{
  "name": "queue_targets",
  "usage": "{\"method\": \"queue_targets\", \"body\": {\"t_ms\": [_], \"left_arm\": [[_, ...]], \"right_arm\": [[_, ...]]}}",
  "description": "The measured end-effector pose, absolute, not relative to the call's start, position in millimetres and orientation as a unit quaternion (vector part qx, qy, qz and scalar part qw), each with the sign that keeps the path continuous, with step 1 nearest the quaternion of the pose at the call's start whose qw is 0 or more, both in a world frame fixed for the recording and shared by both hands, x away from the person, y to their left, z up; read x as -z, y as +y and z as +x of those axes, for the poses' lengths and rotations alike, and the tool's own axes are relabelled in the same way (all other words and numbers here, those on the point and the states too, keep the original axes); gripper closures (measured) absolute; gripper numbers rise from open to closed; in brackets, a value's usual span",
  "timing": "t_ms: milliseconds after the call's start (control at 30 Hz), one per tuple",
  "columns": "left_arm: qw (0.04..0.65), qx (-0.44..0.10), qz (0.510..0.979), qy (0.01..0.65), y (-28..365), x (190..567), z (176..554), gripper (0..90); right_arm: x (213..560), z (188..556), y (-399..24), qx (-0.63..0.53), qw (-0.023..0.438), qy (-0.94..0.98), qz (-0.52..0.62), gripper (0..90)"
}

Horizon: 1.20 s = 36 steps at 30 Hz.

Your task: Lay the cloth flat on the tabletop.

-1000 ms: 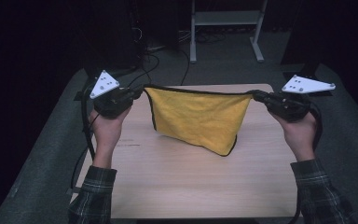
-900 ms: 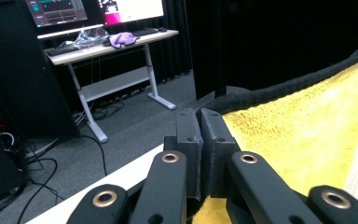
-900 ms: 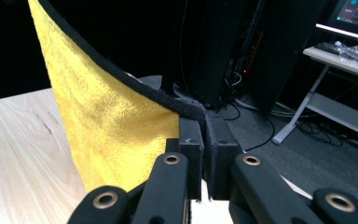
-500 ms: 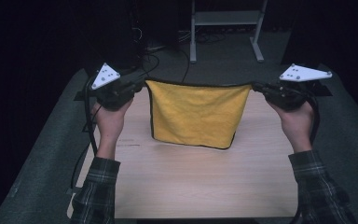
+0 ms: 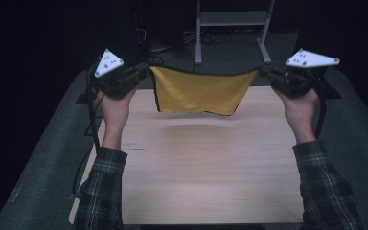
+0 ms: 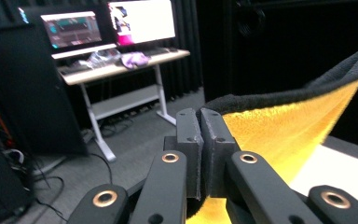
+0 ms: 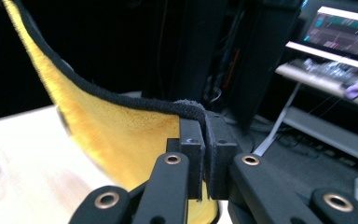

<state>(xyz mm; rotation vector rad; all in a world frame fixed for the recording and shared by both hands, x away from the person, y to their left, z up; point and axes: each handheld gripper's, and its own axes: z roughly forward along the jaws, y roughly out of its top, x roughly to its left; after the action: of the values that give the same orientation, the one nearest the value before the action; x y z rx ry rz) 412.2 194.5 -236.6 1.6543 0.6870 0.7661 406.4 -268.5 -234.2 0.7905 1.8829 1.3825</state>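
Yellow cloth held taut in the air between two hand-held grippers, above the far part of the desk.

Left hand-held gripper (image 5: pixel 146 72): jaws closed tight on the cloth's upper left corner; in the left gripper view the black-hemmed edge runs out from between the pressed pads. Right hand-held gripper (image 5: pixel 263 74): jaws likewise clamped on the upper right corner, hem pinched between the pads in the right gripper view. Yellow cloth (image 5: pixel 199 91): top edge stretched between the grippers with a slight sag, body hanging below it, lower edge clear of the light wooden desk (image 5: pixel 206 167). Both grippers sit at about equal height, well apart. Plaid sleeves (image 5: pixel 100 191) enter from the near edge.
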Motion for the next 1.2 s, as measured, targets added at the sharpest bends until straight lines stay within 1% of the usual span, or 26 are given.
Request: {"method": "queue_targets", "body": {"t_ms": [200,333,567,733,900,1200], "left_arm": [[0.538,-0.283,0.731,0.309,198,290,404,86.5],[0.529,-0.254,0.746,0.314,200,313,398,86.5],[0.521,-0.231,0.760,0.311,203,334,381,86.5],[0.523,-0.212,0.768,0.304,205,346,357,86.5],[0.520,-0.189,0.775,0.306,209,366,336,86.5],[0.490,-0.151,0.797,0.319,218,404,303,86.5]], "right_arm": [[300,392,-269,-0.494,0.288,0.758,0.314,86.6],[331,383,-275,-0.489,0.253,0.771,0.320,86.5],[358,362,-278,-0.471,0.222,0.795,0.312,86.4],[373,337,-281,-0.459,0.204,0.810,0.302,86.3],[386,314,-282,-0.447,0.185,0.825,0.292,86.0],[411,286,-277,-0.417,0.148,0.851,0.283,85.6]]}}
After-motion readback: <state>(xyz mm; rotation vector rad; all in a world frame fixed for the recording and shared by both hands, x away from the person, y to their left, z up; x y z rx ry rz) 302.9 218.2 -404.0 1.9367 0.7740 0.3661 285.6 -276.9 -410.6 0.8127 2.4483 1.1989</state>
